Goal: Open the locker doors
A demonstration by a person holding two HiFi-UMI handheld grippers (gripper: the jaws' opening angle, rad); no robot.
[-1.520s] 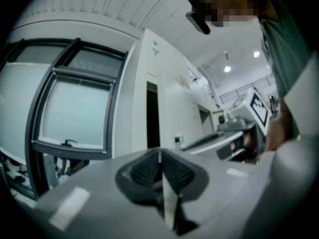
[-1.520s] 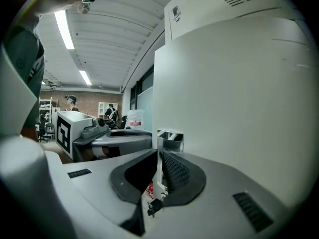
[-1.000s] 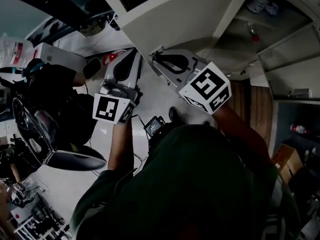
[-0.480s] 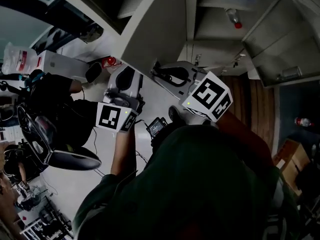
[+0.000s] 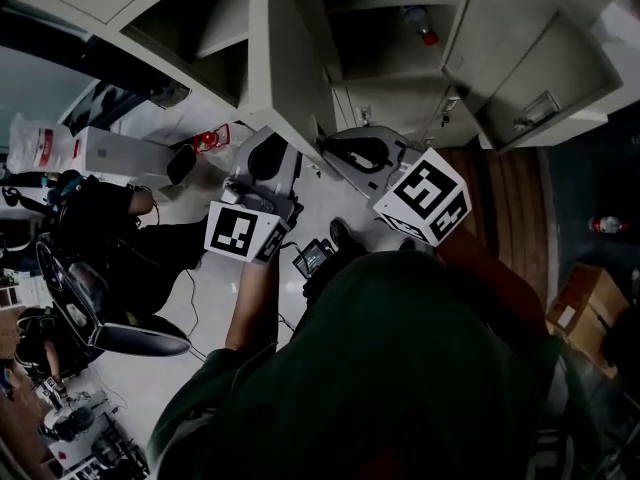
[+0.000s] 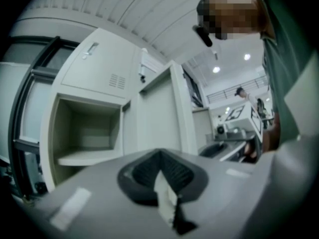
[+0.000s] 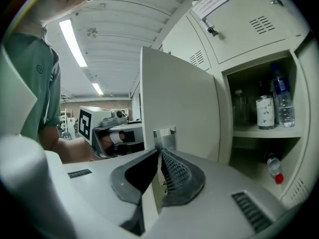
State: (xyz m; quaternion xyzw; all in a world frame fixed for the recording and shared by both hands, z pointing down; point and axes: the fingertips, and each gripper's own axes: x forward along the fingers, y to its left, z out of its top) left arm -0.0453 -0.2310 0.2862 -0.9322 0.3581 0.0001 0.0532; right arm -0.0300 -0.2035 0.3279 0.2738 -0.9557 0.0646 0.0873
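The right gripper (image 7: 160,156) is clamped on the free edge of a cream painted metal locker door (image 7: 174,98), just under that door's small steel latch plate (image 7: 164,136). The left gripper (image 6: 160,163) has its jaws drawn nearly together on nothing I can name, and sits short of the door on its other side. The door stands swung well out. Right of it an open compartment (image 7: 264,132) shows clear plastic bottles (image 7: 280,101); left of it a bare compartment (image 6: 84,133) is open too. Above it, vented cream doors (image 7: 244,24) are closed, so the job looks partly done, with the upper row seemingly left to open
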